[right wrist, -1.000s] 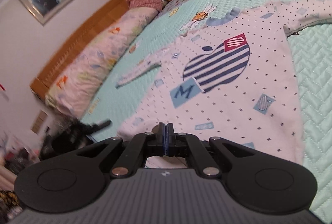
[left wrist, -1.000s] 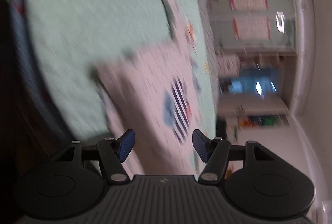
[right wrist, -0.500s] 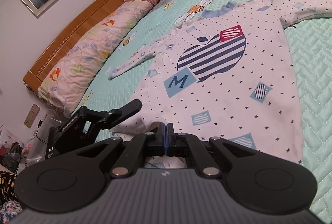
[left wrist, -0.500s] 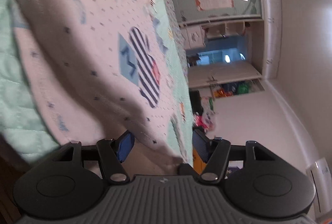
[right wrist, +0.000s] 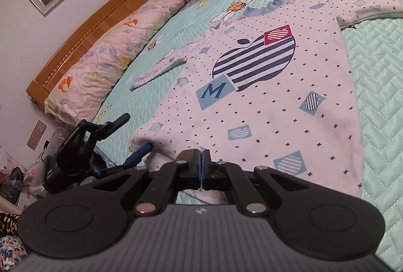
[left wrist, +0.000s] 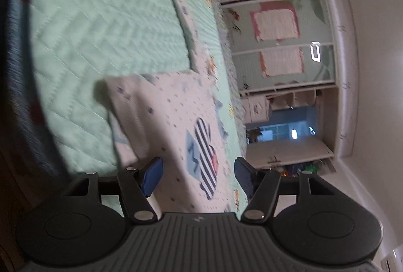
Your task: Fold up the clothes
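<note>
Left gripper backed off hem — fingers apart, right gripper pinching shirt.

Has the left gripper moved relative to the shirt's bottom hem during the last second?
Yes. In the right wrist view the left gripper has come up along the bed edge to the shirt hem corner, its jaws open around it.

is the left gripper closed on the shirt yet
No, the left gripper is open, its blue pads apart on either side of the shirt hem.
</note>
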